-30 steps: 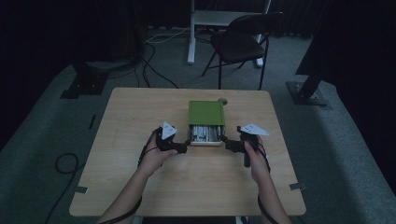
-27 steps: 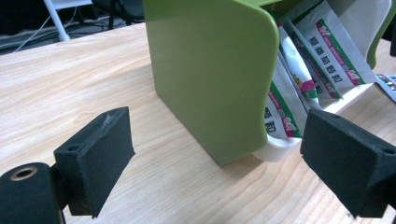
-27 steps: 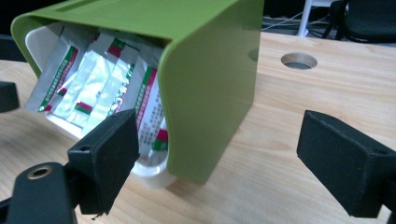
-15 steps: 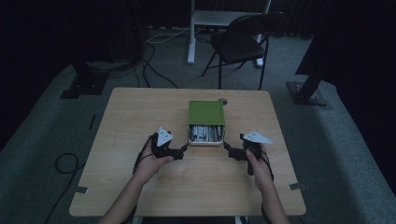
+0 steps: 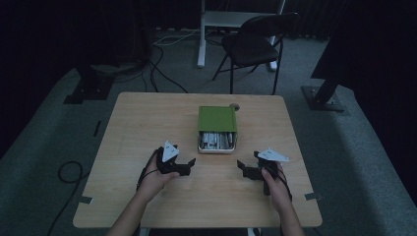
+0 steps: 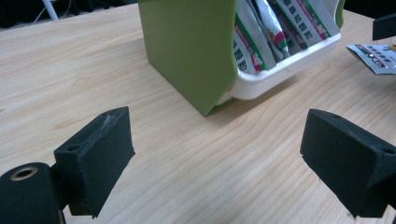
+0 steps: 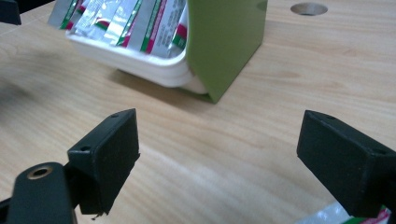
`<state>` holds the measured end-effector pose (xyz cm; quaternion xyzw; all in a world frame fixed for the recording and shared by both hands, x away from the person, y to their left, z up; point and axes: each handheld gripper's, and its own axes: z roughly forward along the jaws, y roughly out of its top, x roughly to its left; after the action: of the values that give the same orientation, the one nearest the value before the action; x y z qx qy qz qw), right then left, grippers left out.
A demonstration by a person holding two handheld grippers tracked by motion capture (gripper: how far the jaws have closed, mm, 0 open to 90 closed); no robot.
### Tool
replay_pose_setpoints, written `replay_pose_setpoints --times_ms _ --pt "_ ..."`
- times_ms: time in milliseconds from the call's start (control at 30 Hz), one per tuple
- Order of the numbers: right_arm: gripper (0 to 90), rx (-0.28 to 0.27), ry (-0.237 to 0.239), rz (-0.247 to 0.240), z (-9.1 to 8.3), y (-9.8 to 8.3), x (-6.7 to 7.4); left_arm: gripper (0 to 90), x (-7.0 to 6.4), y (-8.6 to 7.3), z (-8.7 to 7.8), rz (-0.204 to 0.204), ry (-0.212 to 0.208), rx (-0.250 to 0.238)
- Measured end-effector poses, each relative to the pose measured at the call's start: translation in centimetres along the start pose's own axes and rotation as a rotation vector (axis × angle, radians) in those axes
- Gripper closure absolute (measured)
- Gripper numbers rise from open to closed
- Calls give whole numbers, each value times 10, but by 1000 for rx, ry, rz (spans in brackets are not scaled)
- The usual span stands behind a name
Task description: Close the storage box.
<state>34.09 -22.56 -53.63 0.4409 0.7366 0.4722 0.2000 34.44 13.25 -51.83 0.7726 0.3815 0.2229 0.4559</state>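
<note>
Boxy green-lidded white tray (image 5: 217, 129), glossy foil sachets (image 6: 275, 28), wood-grain table (image 5: 147, 123)

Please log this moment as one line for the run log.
left gripper: open, empty | right gripper: open, empty | green-lidded box: lid partly open, packets showing | table

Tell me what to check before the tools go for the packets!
1. Left tool open and empty: ok, its jaws stand wide with only bare table between them.
2. Right tool open and empty: ok.
3. Both tools clear of the box: ok, each sits on the near side of it, apart from it.
4. Packets in the box uncovered: ok, the near end is open; the green lid covers the rest.
5. All packets inside the box: not ok, a loose packet lies on the table.
6. Number of packets under the lid: cannot tell.
</note>
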Motion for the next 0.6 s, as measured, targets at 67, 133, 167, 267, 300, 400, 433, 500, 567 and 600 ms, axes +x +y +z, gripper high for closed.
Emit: replay_pose_setpoints --times_ms 67,133,167,267,300,400,433,500,567,600 --pt "127 11 18 -7 -2 -3 2 102 1 -4 -3 0 4 7" --pt "127 14 19 -25 -5 -6 3 102 2 -8 -7 -7 7 9" --pt "126 14 23 -24 -7 -8 3 102 2 -9 -9 -9 9 12" --pt "127 11 28 -17 -12 -12 3 102 4 -14 -14 -9 21 17" --pt "128 13 28 -19 -13 -13 3 102 6 -17 -17 -14 24 20" --pt "132 26 36 -11 -19 -18 4 102 9 -23 -23 -24 32 22" --pt "132 27 39 -11 -20 -20 4 102 9 -25 -25 -26 36 23" --pt "132 36 41 -15 -23 -23 5 102 11 -29 -30 -46 46 16" --pt "132 41 45 -19 -26 -27 6 102 14 -32 -34 -52 54 18" --pt "132 48 50 -19 -27 -28 5 102 15 -34 -37 -54 60 16"
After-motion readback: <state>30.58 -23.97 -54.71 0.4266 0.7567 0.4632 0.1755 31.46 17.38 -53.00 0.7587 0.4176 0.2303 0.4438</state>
